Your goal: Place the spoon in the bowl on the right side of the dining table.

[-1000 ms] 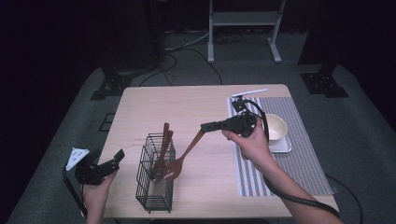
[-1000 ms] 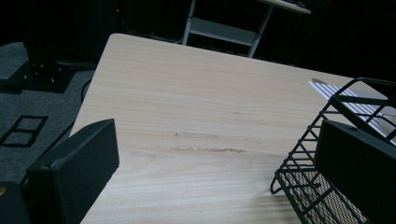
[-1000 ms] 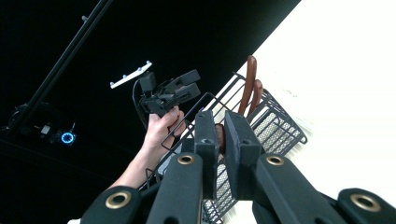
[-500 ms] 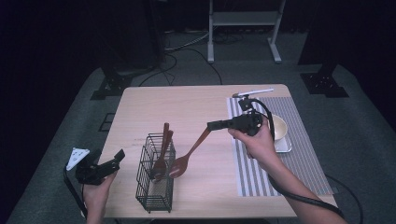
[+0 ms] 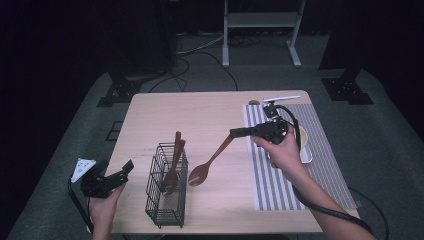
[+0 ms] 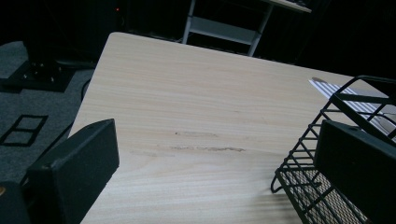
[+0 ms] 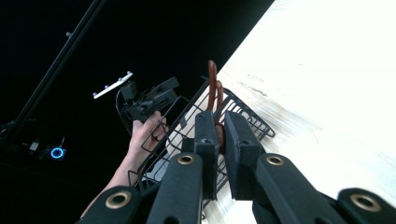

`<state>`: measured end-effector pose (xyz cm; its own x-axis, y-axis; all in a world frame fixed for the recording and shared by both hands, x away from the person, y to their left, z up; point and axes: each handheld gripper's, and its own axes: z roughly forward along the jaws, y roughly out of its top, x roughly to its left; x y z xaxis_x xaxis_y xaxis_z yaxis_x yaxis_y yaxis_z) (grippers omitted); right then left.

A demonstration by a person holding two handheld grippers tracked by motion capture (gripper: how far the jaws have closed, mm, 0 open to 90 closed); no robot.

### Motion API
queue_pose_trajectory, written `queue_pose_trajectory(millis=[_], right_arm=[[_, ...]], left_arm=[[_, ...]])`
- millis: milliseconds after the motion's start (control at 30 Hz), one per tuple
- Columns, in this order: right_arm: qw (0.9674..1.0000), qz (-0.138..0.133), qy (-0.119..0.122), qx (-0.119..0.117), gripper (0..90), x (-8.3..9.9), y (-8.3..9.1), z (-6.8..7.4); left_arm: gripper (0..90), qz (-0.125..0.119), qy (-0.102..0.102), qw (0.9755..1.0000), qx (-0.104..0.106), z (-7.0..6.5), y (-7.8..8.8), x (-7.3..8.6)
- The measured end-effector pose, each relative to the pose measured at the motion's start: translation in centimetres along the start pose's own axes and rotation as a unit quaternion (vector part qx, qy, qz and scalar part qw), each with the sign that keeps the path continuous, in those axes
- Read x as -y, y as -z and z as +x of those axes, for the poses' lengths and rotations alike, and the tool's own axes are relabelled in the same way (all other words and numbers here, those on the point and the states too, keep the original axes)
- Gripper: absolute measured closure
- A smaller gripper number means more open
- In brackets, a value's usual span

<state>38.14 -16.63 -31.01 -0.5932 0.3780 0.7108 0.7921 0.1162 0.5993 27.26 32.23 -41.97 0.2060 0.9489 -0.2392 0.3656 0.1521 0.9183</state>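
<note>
My right gripper (image 5: pixel 235 133) is shut on the handle end of a brown wooden spoon (image 5: pixel 215 155). The spoon slants down to the left, its bowl low over the table just right of a black wire basket (image 5: pixel 167 187). Two more wooden utensils (image 5: pixel 175 160) stand in that basket. In the right gripper view the jaws of my right gripper (image 7: pixel 219 122) pinch the handle (image 7: pixel 219 136), with the basket (image 7: pixel 243 119) beyond. My left gripper (image 5: pixel 124 171) hangs open at the table's left edge. In the left gripper view its jaws stand wide apart over bare wood, beside the basket (image 6: pixel 322 196).
A grey striped placemat (image 5: pixel 280 185) covers the right side of the wooden table (image 5: pixel 200 115). On it, behind my right hand, a cream bowl (image 5: pixel 303 136) sits on a small white tray (image 5: pixel 307 156). Dark floor and stand legs surround the table.
My right gripper has moved to the right with the spoon, drawing its bowl away from the basket. The left gripper has stayed still.
</note>
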Motion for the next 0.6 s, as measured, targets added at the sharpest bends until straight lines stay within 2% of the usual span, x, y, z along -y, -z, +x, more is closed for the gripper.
queue_pose_trajectory(millis=[600], right_arm=[[0.9996,-0.014,-0.018,0.016,83.6,0.5,1.6,-1.9]], left_arm=[[0.0,-0.001,0.000,1.0000,0.000,0.0,0.0,0.0]])
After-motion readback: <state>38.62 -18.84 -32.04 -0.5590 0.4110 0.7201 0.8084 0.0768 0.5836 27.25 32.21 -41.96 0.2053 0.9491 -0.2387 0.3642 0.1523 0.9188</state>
